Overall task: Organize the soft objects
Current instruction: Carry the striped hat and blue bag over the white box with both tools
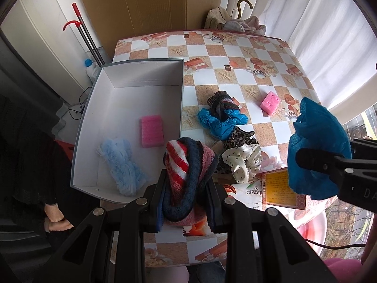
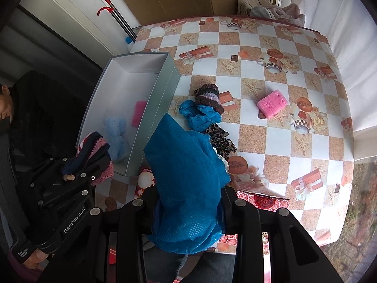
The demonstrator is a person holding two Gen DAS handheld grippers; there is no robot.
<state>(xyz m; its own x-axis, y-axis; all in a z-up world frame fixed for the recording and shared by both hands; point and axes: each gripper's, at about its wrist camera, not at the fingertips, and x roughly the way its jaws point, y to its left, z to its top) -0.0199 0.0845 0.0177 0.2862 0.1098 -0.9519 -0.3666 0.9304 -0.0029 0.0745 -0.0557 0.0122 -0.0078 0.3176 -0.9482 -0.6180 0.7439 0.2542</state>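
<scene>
My left gripper (image 1: 186, 184) is shut on a striped knit sock (image 1: 186, 165), red, white, navy and pink, held above the table beside the grey box (image 1: 132, 75). The box holds a pink sponge (image 1: 152, 131) and a fluffy light-blue cloth (image 1: 122, 165). My right gripper (image 2: 188, 200) is shut on a blue mesh shoe cover (image 2: 186, 179), also in the left wrist view (image 1: 315, 146). On the table lie another blue shoe cover (image 1: 219, 121), a dark knit sock (image 1: 220, 101), a leopard scrunchie (image 1: 240, 136), a white dotted scrunchie (image 1: 242, 160) and a second pink sponge (image 1: 269, 102).
The checkered tablecloth (image 1: 235, 54) covers the table. A printed red and yellow packet (image 1: 278, 186) lies at the front edge. Cardboard (image 1: 141, 2) and red-handled poles (image 1: 82, 30) stand behind. Clothes and a hanger (image 1: 238, 21) sit at the far edge. White curtain (image 1: 329, 28) hangs right.
</scene>
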